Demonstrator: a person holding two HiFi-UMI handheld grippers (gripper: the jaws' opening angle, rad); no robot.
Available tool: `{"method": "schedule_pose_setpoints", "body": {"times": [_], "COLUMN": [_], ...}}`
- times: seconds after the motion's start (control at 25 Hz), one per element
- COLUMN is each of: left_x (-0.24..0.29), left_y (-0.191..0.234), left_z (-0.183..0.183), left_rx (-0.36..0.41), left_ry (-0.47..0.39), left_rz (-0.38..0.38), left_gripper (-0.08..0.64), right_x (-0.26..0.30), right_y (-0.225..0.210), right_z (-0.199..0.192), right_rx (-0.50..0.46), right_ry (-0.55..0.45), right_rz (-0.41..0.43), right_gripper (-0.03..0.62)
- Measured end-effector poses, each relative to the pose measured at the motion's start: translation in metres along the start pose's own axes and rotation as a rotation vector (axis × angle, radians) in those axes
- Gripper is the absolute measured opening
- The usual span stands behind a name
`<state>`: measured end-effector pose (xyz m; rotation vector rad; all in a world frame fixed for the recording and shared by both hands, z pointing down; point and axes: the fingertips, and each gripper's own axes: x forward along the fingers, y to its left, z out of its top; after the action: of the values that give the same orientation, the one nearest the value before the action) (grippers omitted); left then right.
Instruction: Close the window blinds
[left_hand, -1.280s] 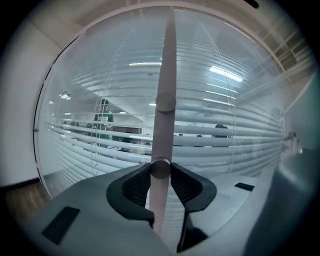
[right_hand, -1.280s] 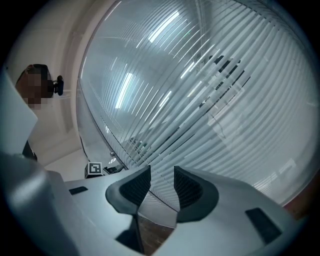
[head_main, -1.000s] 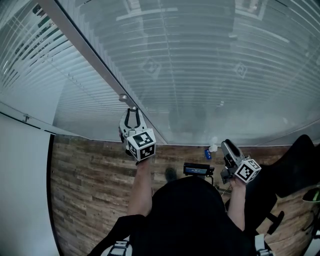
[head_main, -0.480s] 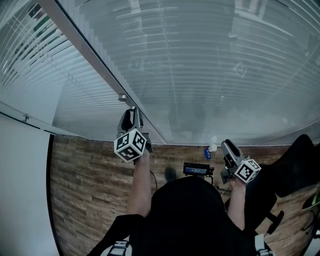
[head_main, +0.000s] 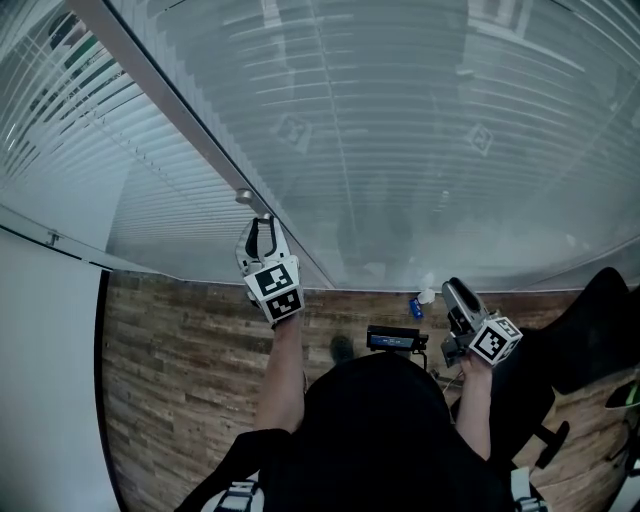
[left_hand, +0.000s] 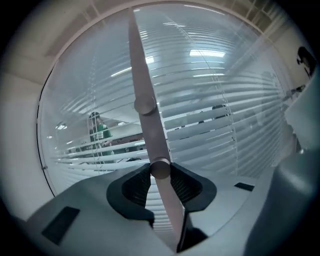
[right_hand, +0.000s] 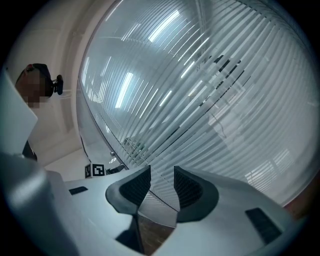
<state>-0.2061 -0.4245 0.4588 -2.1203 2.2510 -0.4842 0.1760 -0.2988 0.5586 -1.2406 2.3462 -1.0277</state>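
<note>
The person is standing close to the window blinds (head_main: 400, 130), which are hanging behind glass on both sides of a grey frame post (head_main: 180, 110). The left gripper (head_main: 262, 225) is pinching a small round knob (left_hand: 160, 169) on this post; its jaws have just been closing on it. A second knob (head_main: 243, 197) is sitting just above. The slats left of the post are probably standing more open than the right ones. The right gripper (head_main: 450, 288) is waiting lower, jaws apart and holding nothing.

Cool, hazy daylight; fisheye-warped, vignetted edges
</note>
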Motion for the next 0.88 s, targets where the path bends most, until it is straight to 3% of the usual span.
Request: {"method": "schedule_pose_setpoints", "body": {"times": [0.16, 0.32, 0.6, 0.88], "left_x": [0.001, 0.001, 0.002, -0.011], "left_y": [-0.001, -0.001, 0.000, -0.008], "left_z": [0.001, 0.001, -0.011, -0.010], "left_rx": [0.107, 0.127, 0.008, -0.051], "left_ry": [0.011, 0.011, 0.017, 0.021], "left_rz": [0.019, 0.020, -0.024, -0.052], "left_gripper": [0.137, 0.137, 0.140, 0.140], "right_x": [0.004, 0.005, 0.004, -0.009], "right_y": [0.003, 0.004, 0.000, -0.009], "right_z": [0.000, 0.000, -0.003, -0.007], "right_rx": [-0.001, 0.000, 0.008, 0.032], "right_ry": [0.005, 0.005, 0.001, -0.003], "right_rz": [0.008, 0.015, 0.013, 0.006], "right_gripper": [0.150, 0.150, 0.150, 0.150]}}
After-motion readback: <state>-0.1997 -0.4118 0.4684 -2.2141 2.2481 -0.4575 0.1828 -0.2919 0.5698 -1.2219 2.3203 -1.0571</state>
